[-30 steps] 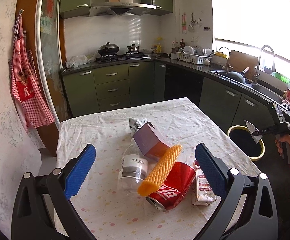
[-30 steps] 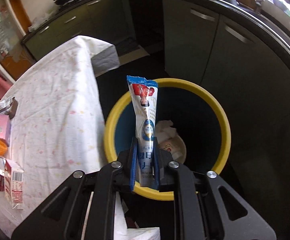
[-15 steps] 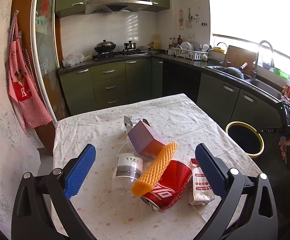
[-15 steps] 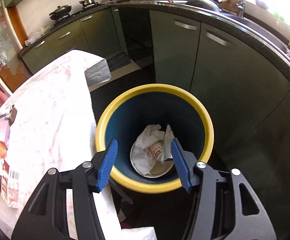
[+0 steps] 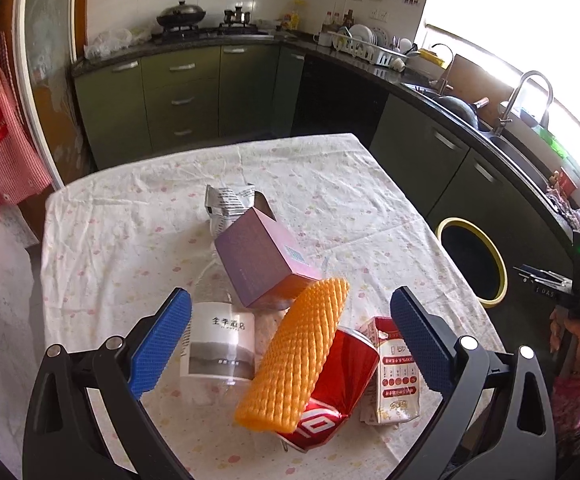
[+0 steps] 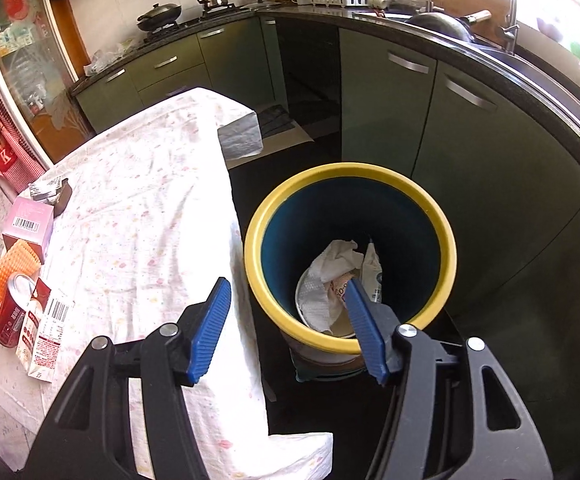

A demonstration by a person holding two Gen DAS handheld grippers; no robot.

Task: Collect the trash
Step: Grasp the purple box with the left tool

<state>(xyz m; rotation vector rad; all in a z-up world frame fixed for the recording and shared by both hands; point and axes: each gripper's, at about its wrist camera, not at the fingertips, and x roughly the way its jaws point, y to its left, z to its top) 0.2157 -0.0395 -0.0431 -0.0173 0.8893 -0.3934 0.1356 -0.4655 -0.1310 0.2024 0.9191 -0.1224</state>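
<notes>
Right gripper [image 6: 288,328] spread wide, empty, above yellow-rimmed bin [image 6: 448,232] (tissue and white wrapper [image 6: 373,272] lie inside). Left gripper [image 5: 288,342] wide too, holding nothing, over table [image 5: 102,236] beside bin. On table, well apart from bin: orange foam net [image 5: 294,356] atop red can [image 5: 340,380], milk carton [image 5: 392,376], clear bottle [image 5: 220,340], pink box [image 5: 264,258].

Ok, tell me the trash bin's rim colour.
Yellow rim on the trash bin, dark blue inside; the right wrist view shows it best.
</notes>
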